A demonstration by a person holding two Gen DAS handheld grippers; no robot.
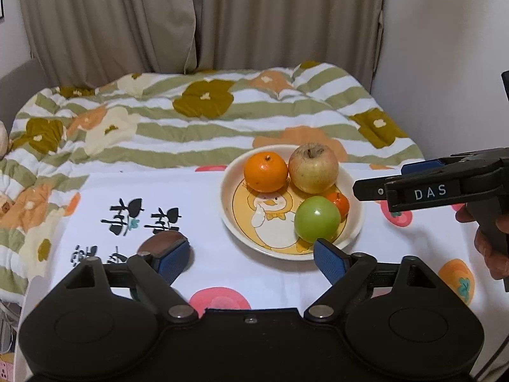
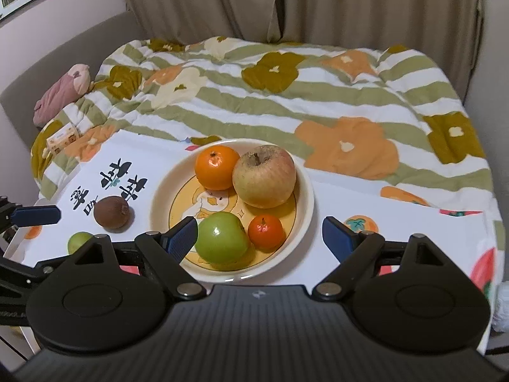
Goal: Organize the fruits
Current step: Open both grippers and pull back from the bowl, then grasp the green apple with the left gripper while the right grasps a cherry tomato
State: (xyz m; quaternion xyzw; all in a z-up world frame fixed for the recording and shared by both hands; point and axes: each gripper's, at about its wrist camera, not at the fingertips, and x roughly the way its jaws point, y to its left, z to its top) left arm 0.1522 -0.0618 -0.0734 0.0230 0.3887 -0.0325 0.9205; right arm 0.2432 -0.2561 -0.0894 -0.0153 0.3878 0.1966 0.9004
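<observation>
Fruits — orange (image 2: pixel 217 167), stem-up apple (image 2: pixel 264 180), green apple (image 2: pixel 221 237), small tangerine (image 2: pixel 265 232) — are seated in the plate (image 2: pixel 303 219); both the left gripper (image 1: pixel 251 259) and the right gripper (image 2: pixel 261 235) are spread, empty.

Orange (image 2: pixel 217 167), apple (image 2: pixel 264 180) at plate's (image 2: pixel 305 203) back, kiwi (image 2: pixel 112 214) left of plate, possibly a lime (image 2: pixel 78 242) before it

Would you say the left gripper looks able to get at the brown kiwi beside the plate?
Probably yes: the left gripper is open and empty, the kiwi lies bare on the cloth beside it, clear of the plate.
</observation>
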